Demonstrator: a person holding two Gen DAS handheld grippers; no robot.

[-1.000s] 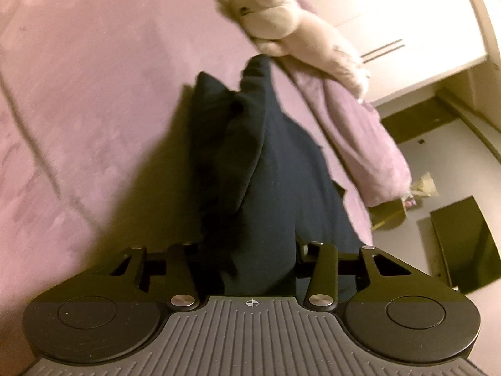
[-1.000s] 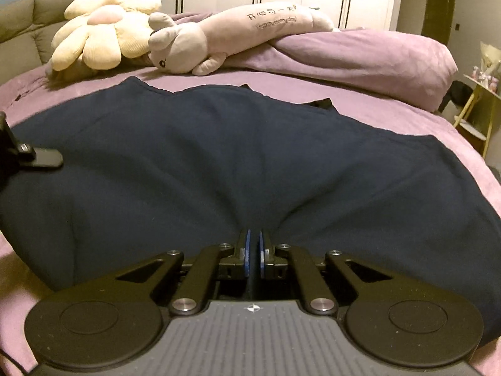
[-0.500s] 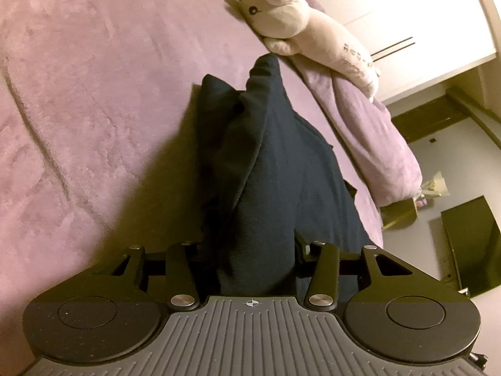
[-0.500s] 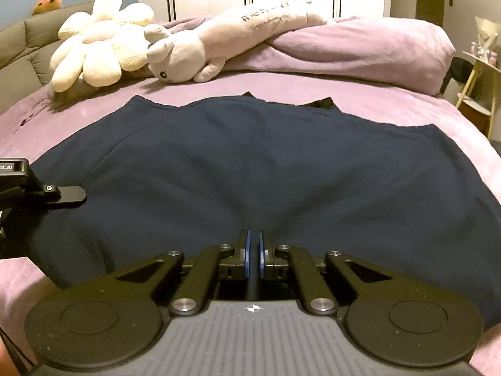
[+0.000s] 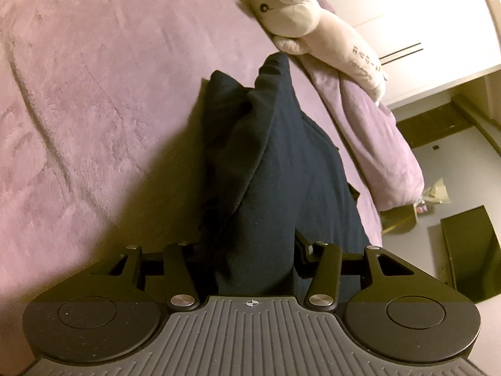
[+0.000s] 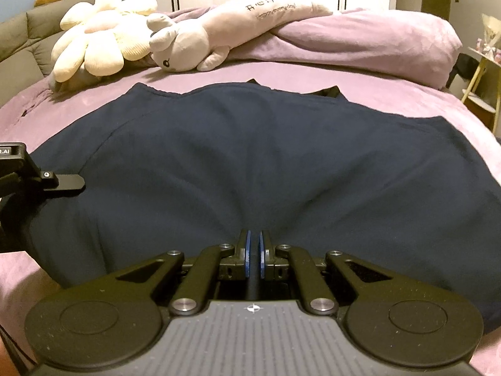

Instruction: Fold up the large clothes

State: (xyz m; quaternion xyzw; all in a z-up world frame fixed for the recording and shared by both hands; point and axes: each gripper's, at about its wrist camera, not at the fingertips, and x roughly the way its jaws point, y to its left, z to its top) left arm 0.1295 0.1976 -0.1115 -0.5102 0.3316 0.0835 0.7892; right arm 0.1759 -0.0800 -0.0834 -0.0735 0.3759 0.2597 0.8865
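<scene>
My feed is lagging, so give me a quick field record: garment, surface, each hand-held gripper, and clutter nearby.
garment: dark navy garment, spread across the bed
surface: purple bedspread
left hand-held gripper: thick bunch of the garment's edge between its fingers
right hand-held gripper: shut on the garment's near edge
clutter: long grey plush toy, cream flower plush, rumpled purple duvet at the far side

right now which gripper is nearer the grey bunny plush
Left, probably. The left gripper holds the navy garment by its side edge that runs up to the bunny plush; the right gripper pinches the near hem, with the whole garment between.
</scene>
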